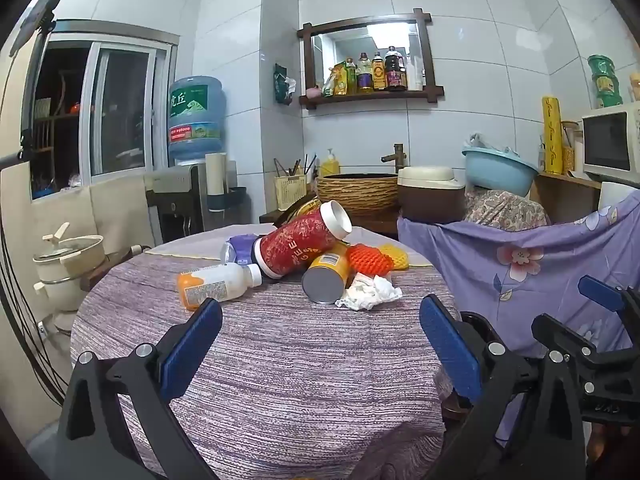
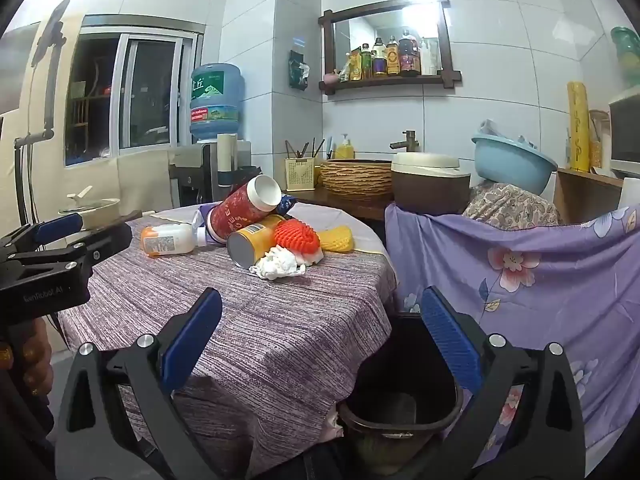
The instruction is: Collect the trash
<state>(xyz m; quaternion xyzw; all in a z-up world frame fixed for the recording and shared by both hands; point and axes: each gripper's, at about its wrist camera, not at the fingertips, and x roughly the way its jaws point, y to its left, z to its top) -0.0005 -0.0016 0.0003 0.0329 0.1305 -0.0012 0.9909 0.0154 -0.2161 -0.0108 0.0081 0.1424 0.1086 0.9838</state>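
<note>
A pile of trash lies on the round table [image 1: 280, 352]: a red canister [image 1: 300, 246], a yellow can [image 1: 326, 278], a white bottle with an orange label [image 1: 216, 284], a crumpled tissue [image 1: 370, 292], an orange foam net [image 1: 368, 260] and a yellow foam net [image 1: 396, 256]. My left gripper [image 1: 320, 332] is open and empty, short of the pile. My right gripper [image 2: 320, 328] is open and empty, above a dark bin [image 2: 400, 400] beside the table. The pile also shows in the right wrist view, with the canister [image 2: 244, 212] and tissue [image 2: 278, 266].
A chair draped in purple floral cloth [image 2: 520, 280] stands right of the bin. Behind the table are a woven basin [image 1: 358, 192], a rice cooker [image 1: 430, 196], a blue bowl [image 1: 500, 170] and a water dispenser [image 1: 196, 120]. A pot [image 1: 70, 258] sits left.
</note>
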